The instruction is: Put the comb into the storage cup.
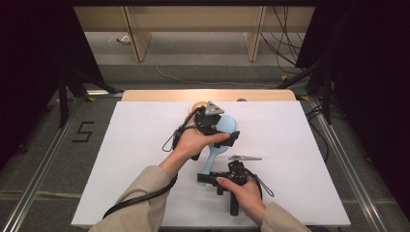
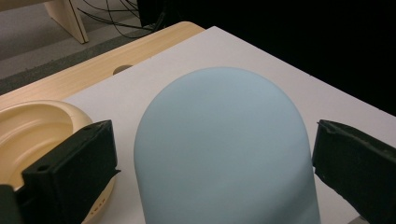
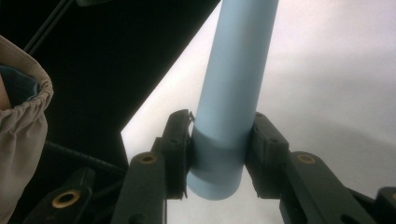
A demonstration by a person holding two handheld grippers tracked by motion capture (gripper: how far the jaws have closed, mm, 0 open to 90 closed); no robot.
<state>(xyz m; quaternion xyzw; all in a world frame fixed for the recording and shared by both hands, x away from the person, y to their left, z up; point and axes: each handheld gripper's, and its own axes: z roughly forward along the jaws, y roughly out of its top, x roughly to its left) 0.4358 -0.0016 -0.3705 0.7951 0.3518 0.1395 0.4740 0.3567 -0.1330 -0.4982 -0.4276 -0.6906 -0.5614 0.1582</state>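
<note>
- A light-blue hairbrush (image 1: 218, 137) lay near the middle of the table (image 1: 145, 145), its rounded head toward the far edge and its handle running back toward the person.
- The right gripper (image 3: 218, 149) had its jaws closed on the butt end of the brush handle; in the right gripper view the black pads pressed both sides of the blue tube.
- The left gripper (image 2: 212, 154) sat over the brush head with its jaws spread, one on either side of the smooth blue back and neither touching it in the left gripper view.
- In the high view dark bristles showed along the head's right edge.
- A cream-coloured bowl (image 2: 37, 126) stood just beside the brush head, near the table's far edge; what could be seen of its inside held nothing. A few small marks on its outer wall were too blurred to read.
- A white sheet (image 1: 290, 145) covered most of the table, leaving a strip of pale wood at the far edge.
- Beige sleeves (image 1: 140, 198) covered both forearms.
- On the floor to the left, a dark figure "5" (image 1: 83, 131) was marked.
</note>
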